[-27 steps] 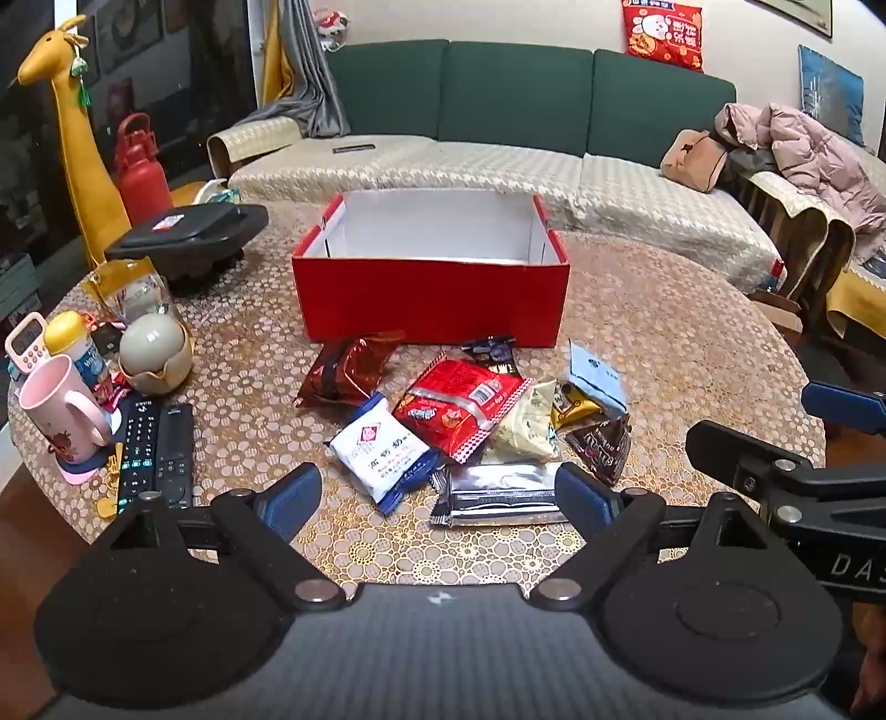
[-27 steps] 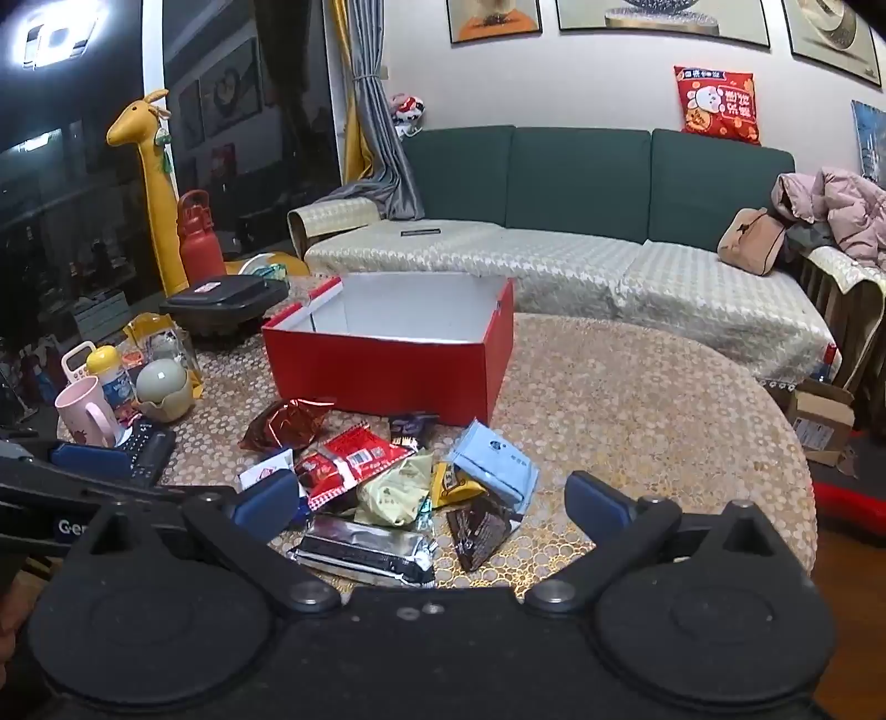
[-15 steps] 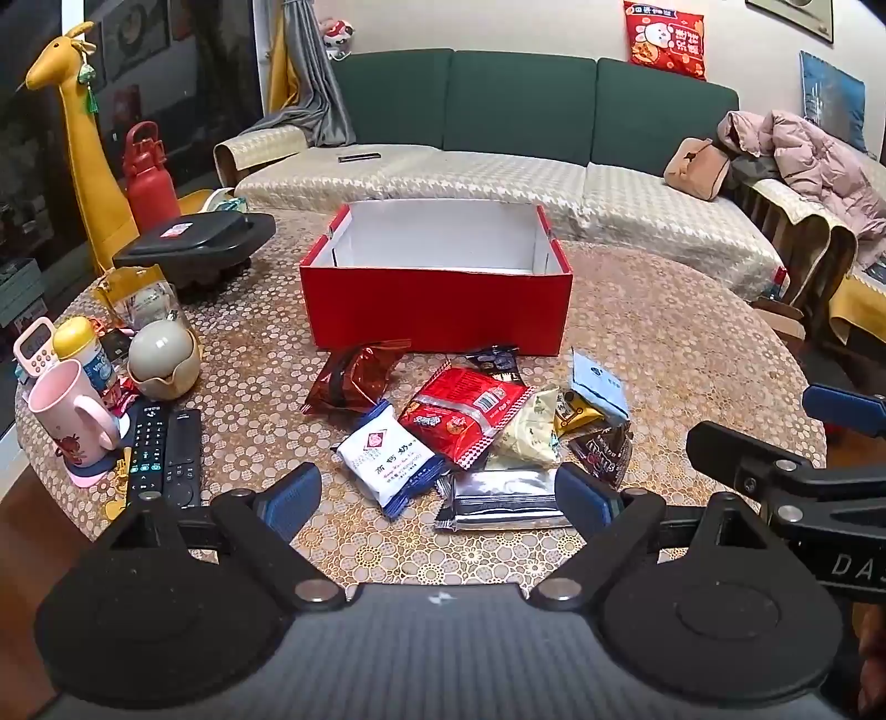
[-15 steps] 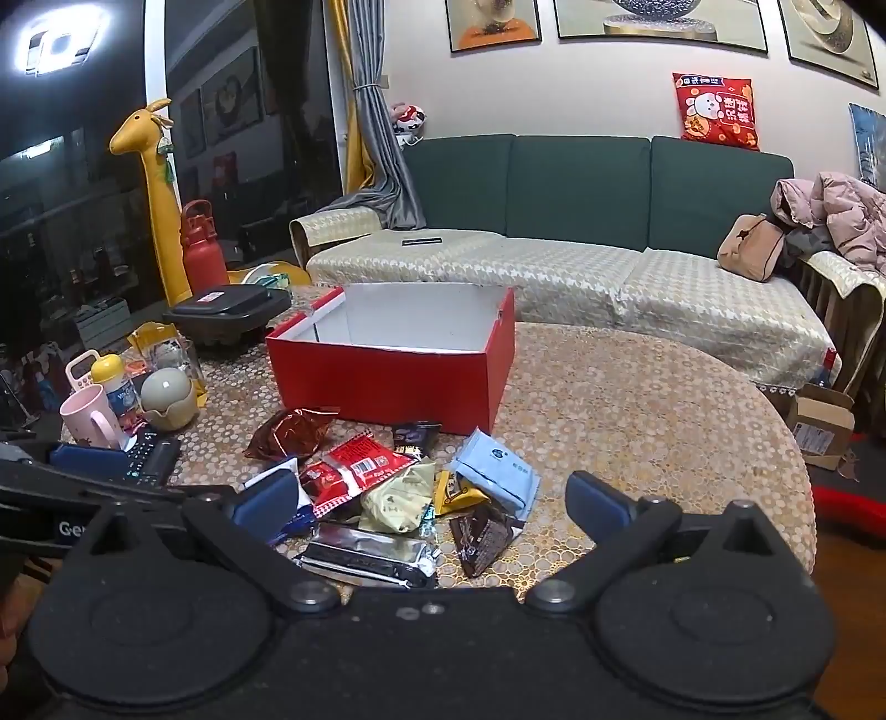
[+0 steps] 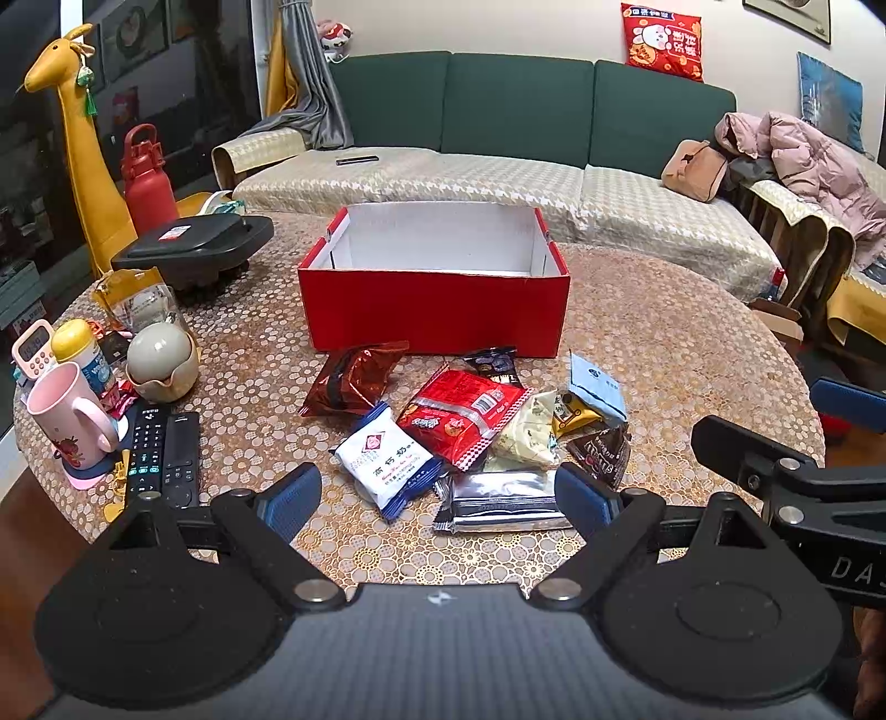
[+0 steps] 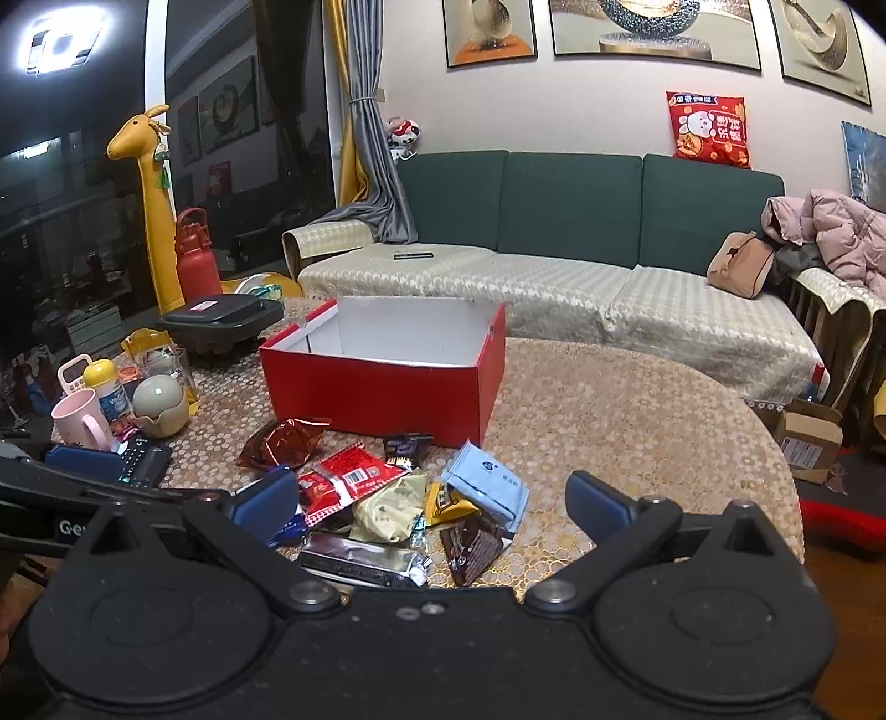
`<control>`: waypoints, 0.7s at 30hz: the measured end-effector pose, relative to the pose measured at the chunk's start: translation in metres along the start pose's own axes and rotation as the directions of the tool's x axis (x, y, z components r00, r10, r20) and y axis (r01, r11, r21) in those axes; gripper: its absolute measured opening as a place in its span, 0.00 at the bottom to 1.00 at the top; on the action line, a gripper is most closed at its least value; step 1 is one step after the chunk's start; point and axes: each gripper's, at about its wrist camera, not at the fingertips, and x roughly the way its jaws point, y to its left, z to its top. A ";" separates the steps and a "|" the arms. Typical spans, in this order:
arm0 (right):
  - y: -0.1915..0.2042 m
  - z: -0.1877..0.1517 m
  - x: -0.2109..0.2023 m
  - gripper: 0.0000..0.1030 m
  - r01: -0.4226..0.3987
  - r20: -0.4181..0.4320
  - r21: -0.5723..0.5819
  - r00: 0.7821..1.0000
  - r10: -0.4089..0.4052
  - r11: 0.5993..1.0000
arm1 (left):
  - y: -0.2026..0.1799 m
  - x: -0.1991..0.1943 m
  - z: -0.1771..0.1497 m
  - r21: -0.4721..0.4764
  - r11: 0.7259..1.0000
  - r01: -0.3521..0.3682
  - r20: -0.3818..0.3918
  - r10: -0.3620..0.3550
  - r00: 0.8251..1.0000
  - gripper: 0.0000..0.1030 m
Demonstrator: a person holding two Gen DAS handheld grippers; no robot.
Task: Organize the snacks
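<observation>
Both tongs (image 5: pixel 437 495) (image 6: pixel 432 504) gape; snacks (image 5: pixel 470 426) before box (image 5: pixel 434 310).

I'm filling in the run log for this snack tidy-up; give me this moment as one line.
phase: pre-grasp | left hand-held gripper: open | right hand-held gripper: open | snack pile: on table | red box: no snacks visible inside

A home living room — long green sofa (image 6: pixel 576 205) with a patterned cover, framed pictures (image 6: pixel 656 25) on the wall, curtain (image 6: pixel 376 166) by dark windows, yellow giraffe figure (image 6: pixel 147 205), pink jacket (image 6: pixel 830 232) on the sofa's end, remote controls (image 5: pixel 163 457) and pink mug (image 5: pixel 69 418) on the round desk (image 5: pixel 664 343)
</observation>
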 end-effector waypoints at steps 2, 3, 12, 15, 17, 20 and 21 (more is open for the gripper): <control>-0.001 0.000 0.000 0.99 -0.001 -0.001 0.002 1.000 0.001 1.000 | 0.000 0.002 0.000 0.002 1.000 0.006 0.001 -0.006 1.000 0.89; -0.001 0.000 0.001 0.99 -0.001 -0.003 0.004 1.000 0.001 1.000 | 0.000 0.002 0.000 0.002 1.000 0.007 0.000 -0.007 1.000 0.89; -0.004 0.000 0.002 0.99 -0.007 -0.005 0.018 1.000 0.007 1.000 | -0.001 0.005 0.000 0.011 1.000 0.010 0.006 -0.010 1.000 0.89; -0.004 0.000 0.003 0.99 -0.003 -0.005 0.015 1.000 0.003 1.000 | -0.002 0.006 0.000 0.011 1.000 0.012 0.005 -0.012 1.000 0.89; -0.004 0.000 0.003 0.99 -0.001 -0.004 0.015 1.000 0.001 1.000 | -0.001 0.006 0.000 0.009 1.000 0.014 0.006 -0.014 1.000 0.89; -0.005 0.000 0.004 0.99 -0.005 -0.007 0.015 1.000 0.005 1.000 | -0.001 0.007 0.000 0.011 1.000 0.012 0.005 -0.012 1.000 0.89; -0.005 0.000 0.004 0.99 -0.004 -0.007 0.015 1.000 0.005 1.000 | -0.001 0.006 0.000 0.010 1.000 0.014 0.007 -0.014 1.000 0.89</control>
